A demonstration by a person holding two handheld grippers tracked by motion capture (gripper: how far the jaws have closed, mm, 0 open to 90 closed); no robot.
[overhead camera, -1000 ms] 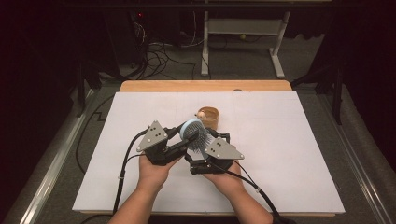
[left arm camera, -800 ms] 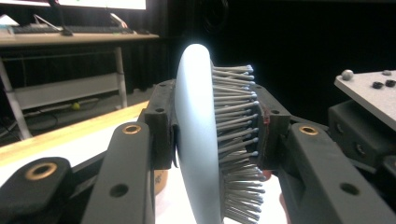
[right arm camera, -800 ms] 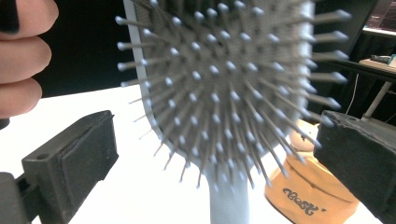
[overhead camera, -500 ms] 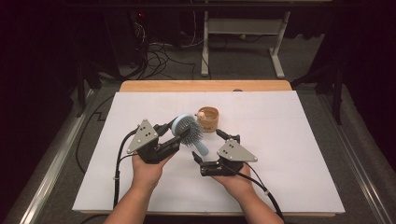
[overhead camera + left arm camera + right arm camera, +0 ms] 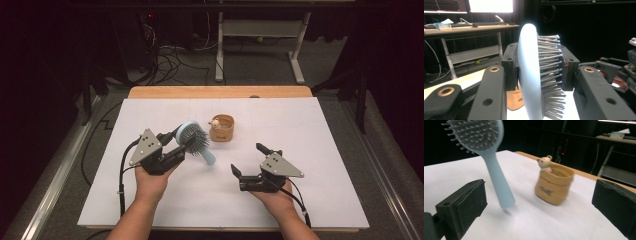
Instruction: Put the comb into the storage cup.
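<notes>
High view: the left gripper (image 5: pixel 176 148) holds a pale blue hairbrush (image 5: pixel 194 140) by its round head, lifted off the white table (image 5: pixel 320 130) left of the middle, bristles facing the person's right, handle slanting down toward the near edge. Just beyond the brush stands a small tan pot (image 5: pixel 222 128) with a little animal figure on its rim, near the middle of the table. The right gripper (image 5: pixel 248 160) sits to the right, well apart from the brush, jaws wide open and empty.

The step in hand looks like a 1-gripper hold: the brush rests with the left gripper alone and the right is free. If the brush is meant for the pot, the next move calls for swinging the handle over the pot's mouth and lowering it in handle first; the handle hangs tilted, so it would want straightening.

The left gripper view gives what the high view cannot: 1 pad presses the smooth back of the head and the other presses the bristle tips (image 5: pixel 550 72), a springy grip that could shift. The right gripper view shows the handle's end (image 5: pixel 506 203) clear of the table and the pot's mouth (image 5: pixel 557 171) open.
</notes>
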